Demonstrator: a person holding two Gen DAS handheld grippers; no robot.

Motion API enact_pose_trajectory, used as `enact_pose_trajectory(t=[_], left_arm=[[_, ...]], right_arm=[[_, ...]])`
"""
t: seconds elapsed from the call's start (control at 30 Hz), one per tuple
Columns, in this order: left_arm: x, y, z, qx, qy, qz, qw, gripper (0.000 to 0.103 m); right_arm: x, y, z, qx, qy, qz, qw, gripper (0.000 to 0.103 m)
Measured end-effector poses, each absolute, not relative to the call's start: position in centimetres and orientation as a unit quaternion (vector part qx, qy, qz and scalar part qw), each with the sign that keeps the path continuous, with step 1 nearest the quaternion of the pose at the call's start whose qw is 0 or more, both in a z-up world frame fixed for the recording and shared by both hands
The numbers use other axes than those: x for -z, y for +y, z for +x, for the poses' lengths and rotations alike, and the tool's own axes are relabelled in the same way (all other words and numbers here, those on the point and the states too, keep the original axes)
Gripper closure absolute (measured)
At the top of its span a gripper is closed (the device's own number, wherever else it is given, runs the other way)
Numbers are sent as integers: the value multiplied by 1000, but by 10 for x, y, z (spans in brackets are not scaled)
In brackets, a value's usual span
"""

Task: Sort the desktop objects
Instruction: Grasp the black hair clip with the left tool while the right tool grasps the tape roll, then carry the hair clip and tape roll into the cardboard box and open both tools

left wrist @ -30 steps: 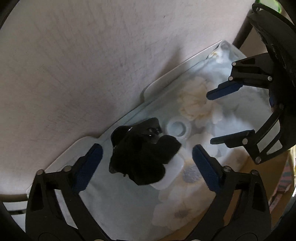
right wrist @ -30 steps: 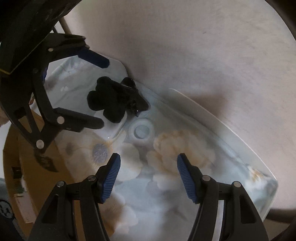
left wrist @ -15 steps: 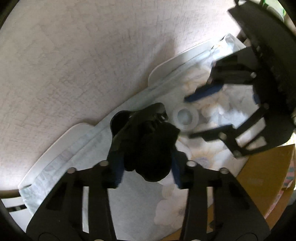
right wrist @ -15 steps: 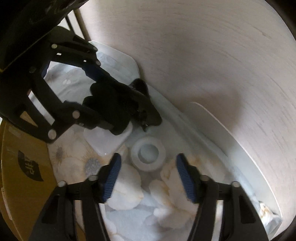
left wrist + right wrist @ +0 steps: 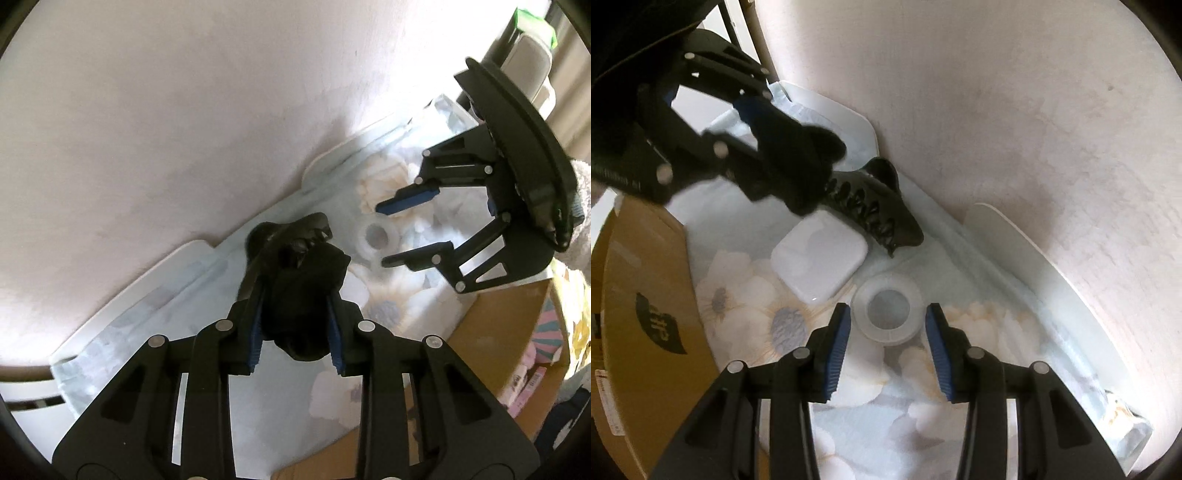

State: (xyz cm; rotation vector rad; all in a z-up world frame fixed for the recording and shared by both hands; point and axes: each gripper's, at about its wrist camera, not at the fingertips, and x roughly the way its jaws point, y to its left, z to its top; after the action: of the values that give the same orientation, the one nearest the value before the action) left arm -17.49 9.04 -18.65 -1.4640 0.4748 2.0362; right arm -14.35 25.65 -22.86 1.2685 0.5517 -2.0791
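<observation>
My left gripper [image 5: 295,332] is shut on a black fabric piece [image 5: 303,295], lifted just above the flowered cloth. In the right wrist view it shows at the upper left [image 5: 768,147] with the black piece [image 5: 798,162]. A black hair claw clip [image 5: 879,206] lies by the wall; it also shows in the left wrist view [image 5: 295,232]. A white square case [image 5: 820,254] lies uncovered on the cloth. My right gripper [image 5: 886,339] is open, its pads on either side of a clear tape roll [image 5: 888,310], also in the left wrist view [image 5: 378,236].
A pale wall [image 5: 997,110] stands close behind the objects. The flowered cloth [image 5: 871,424] covers the table. A brown cardboard box [image 5: 646,295] stands at the left, and it shows at the right in the left wrist view [image 5: 498,332].
My left gripper closed on the black fabric piece and lifted it off the white case. My right gripper moved forward until its pads flank the tape roll.
</observation>
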Motion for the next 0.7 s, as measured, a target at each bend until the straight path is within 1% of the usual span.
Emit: enact_pose_trajectory(t=[0.17, 0.23, 0.43, 0.57, 0.7], left_arm=[[148, 66, -163, -785, 158, -528, 283, 77], [131, 40, -159, -794, 150, -519, 280, 77], [80, 17, -137, -817, 129, -491, 273, 77], [54, 4, -105, -827, 124, -479, 267, 77], [45, 5, -66, -830, 128, -472, 268, 77]], right_arm=[[205, 269, -130, 801, 198, 472, 312, 64], [190, 277, -125, 807, 192, 465, 309, 64], [147, 274, -110, 823, 175, 446, 305, 64], [120, 255, -84, 834, 165, 430, 303, 64], [99, 252, -48, 840, 150, 425, 301, 64]])
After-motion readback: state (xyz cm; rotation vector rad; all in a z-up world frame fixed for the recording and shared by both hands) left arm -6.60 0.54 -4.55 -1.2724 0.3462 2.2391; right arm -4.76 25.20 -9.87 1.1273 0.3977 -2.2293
